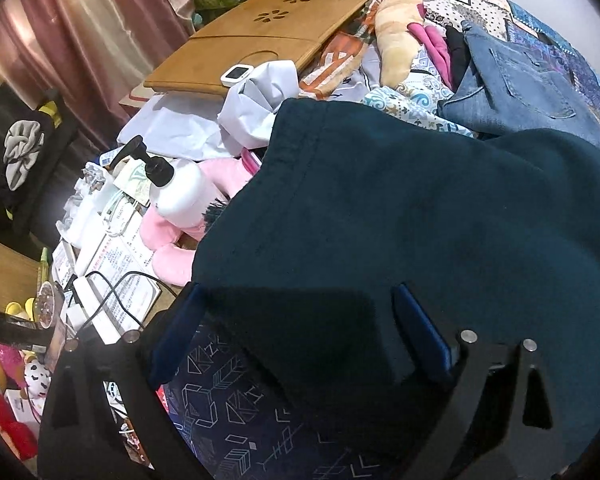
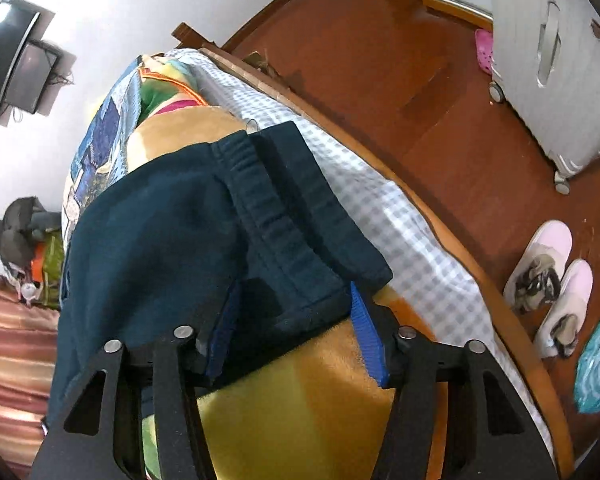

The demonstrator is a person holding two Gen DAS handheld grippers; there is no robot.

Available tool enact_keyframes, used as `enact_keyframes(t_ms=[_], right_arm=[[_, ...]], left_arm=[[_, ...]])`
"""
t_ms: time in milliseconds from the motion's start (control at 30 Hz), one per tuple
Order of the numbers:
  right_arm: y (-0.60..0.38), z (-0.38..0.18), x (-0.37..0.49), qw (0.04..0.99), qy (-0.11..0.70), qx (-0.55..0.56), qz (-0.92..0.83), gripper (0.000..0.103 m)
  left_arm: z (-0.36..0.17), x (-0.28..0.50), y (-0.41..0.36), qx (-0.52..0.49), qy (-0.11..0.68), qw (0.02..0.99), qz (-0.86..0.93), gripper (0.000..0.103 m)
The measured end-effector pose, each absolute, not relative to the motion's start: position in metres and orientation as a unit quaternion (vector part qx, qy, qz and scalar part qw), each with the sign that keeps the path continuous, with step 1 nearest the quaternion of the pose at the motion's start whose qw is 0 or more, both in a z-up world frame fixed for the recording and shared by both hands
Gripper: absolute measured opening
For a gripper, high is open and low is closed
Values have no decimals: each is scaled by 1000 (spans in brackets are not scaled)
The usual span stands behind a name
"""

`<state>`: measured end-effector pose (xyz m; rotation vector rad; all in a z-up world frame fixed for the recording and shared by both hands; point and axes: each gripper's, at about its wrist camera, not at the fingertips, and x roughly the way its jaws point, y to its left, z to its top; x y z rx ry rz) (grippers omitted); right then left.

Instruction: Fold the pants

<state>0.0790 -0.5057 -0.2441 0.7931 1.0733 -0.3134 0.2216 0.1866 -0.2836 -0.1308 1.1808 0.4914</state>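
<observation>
The dark teal fleece pants lie spread on the bed and fill most of the left wrist view. My left gripper is open, its blue pads wide apart over the near edge of the pants, with fabric lying between them. In the right wrist view the pants' ribbed elastic waistband runs away from the camera. My right gripper is open, its blue fingers on either side of the waistband's near corner, not clamped on it.
Folded jeans lie at the back right of the bed. A wooden lap tray, white cloth, a pump bottle and a pink plush crowd the left. The bed edge drops to a wooden floor with slippers and a suitcase.
</observation>
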Motion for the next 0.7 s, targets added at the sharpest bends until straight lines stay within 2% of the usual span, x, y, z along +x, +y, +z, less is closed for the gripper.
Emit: enact_keyframes(t_ms=[167,333,467,567,700], right_arm=[[-495,-227,79,806,490,297,-150,25],[-491,-192,77,847,457,210,-173,21],[-508,-169,75,864,430,184,-188,20],[-507,-178,80,861,445,151,-196,20],[-508,-223,89,835,490,158,-194,20]], left_arm=[[-282,223,184,-48,551,800,235,93],[-278,223,181,-18,550,799,242,81],[-276,220,185,-12,555,797,238,77],[-277,218,188,-4,556,796,240,77],[-282,216,195,-24,558,795,238,78]])
